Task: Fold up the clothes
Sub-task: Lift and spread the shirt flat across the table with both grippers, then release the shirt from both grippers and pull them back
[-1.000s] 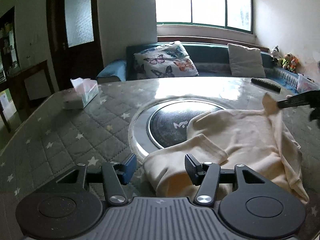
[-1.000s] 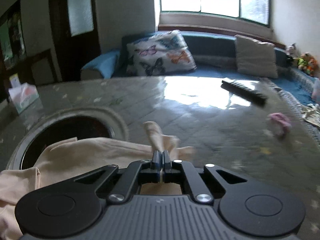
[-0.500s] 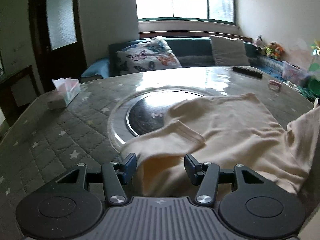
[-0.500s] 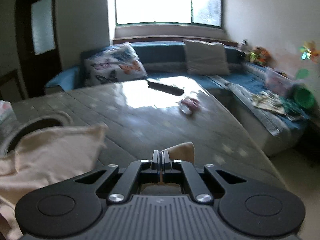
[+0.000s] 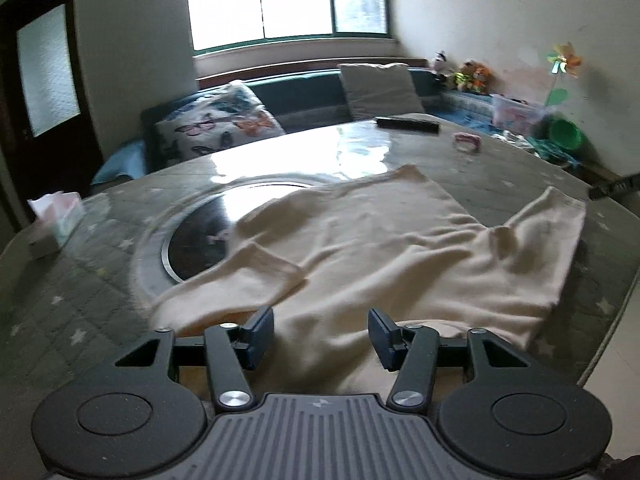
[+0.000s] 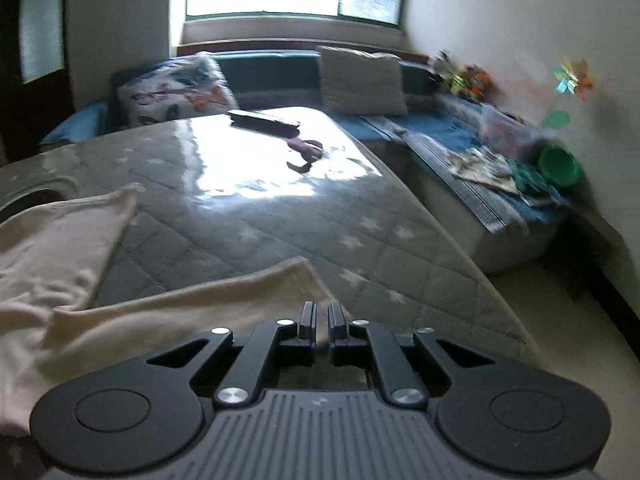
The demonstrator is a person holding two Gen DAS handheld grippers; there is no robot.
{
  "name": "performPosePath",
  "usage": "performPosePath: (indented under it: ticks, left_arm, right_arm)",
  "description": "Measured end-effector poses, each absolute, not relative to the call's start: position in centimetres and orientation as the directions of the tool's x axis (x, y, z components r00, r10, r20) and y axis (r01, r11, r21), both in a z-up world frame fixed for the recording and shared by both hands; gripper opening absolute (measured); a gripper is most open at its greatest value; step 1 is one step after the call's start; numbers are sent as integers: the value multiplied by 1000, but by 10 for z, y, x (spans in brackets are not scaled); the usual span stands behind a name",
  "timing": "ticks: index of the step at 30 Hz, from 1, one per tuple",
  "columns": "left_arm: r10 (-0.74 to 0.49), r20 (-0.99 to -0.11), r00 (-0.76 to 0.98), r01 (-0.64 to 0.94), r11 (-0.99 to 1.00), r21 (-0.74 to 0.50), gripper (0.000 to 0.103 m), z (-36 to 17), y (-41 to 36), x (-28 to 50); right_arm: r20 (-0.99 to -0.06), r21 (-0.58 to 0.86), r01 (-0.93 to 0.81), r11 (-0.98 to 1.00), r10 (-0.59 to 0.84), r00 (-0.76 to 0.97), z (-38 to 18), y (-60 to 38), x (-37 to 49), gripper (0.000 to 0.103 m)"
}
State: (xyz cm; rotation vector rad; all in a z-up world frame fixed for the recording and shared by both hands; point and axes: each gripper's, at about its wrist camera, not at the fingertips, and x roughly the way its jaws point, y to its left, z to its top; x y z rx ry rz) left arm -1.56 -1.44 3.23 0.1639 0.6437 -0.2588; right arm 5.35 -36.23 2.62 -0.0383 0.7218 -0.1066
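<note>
The cream garment (image 5: 384, 248) is laid rumpled across the quilted table (image 5: 80, 300), partly covering the round inset plate (image 5: 200, 240) at 10 o'clock. The left gripper (image 5: 321, 330) is seen with jaws apart, having just been closing; cloth lies between them, unpinched. The right gripper (image 6: 322, 322) shows a narrow gap, having just been opening; the garment's corner lies at its tips, whether still pinched cannot be told. In the left wrist view it is cut off at 3 o'clock. Both views are motion-blurred.
</note>
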Motion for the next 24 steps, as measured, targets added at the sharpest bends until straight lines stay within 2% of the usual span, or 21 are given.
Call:
performPosePath:
  ticks: [1, 3, 4, 9, 14, 19, 20, 21, 23, 24]
  left_arm:
    - [-202, -615, 762, 308, 949, 70, 41, 30, -18, -16]
    - [-226, -625, 748, 341, 938, 69, 36, 26, -23, -18]
    - [-236, -630, 740, 356, 932, 68, 36, 24, -24, -20]
    - [-267, -625, 733, 388, 920, 62, 38, 29, -19, -35]
    - [-280, -632, 723, 418, 905, 78, 39, 31, -18, -48]
    - [-271, -651, 709, 437, 893, 104, 39, 22, -22, -51]
    - [-271, -654, 706, 438, 893, 103, 34, 20, -22, -50]
    - [-271, -657, 704, 438, 893, 102, 19, 19, -22, -50]
    - [-280, -661, 696, 445, 891, 92, 7, 19, -20, -51]
    - [-285, -662, 693, 449, 889, 87, 5, 19, -19, -51]
  right_arm:
    - [-655, -65, 57, 996, -85, 751, 28, -357, 54, 10]
    - [-654, -39, -11, 999, -18, 756, 32, -344, 55, 24]
    - [-654, -26, -49, 998, 21, 756, 33, -336, 56, 27]
    - [-656, 21, -257, 966, 207, 726, 41, -292, 58, 37]
    - [-666, 28, -458, 889, 358, 654, 45, -244, 52, 41]
    - [-684, 26, -579, 815, 436, 584, 44, -210, 46, 41]
    - [-687, 25, -591, 806, 443, 576, 43, -204, 46, 41]
    - [-690, 26, -600, 799, 449, 568, 42, -200, 46, 41]
    - [-694, 29, -616, 787, 459, 555, 39, -194, 45, 41]
    - [-695, 30, -624, 781, 465, 548, 38, -191, 45, 41]
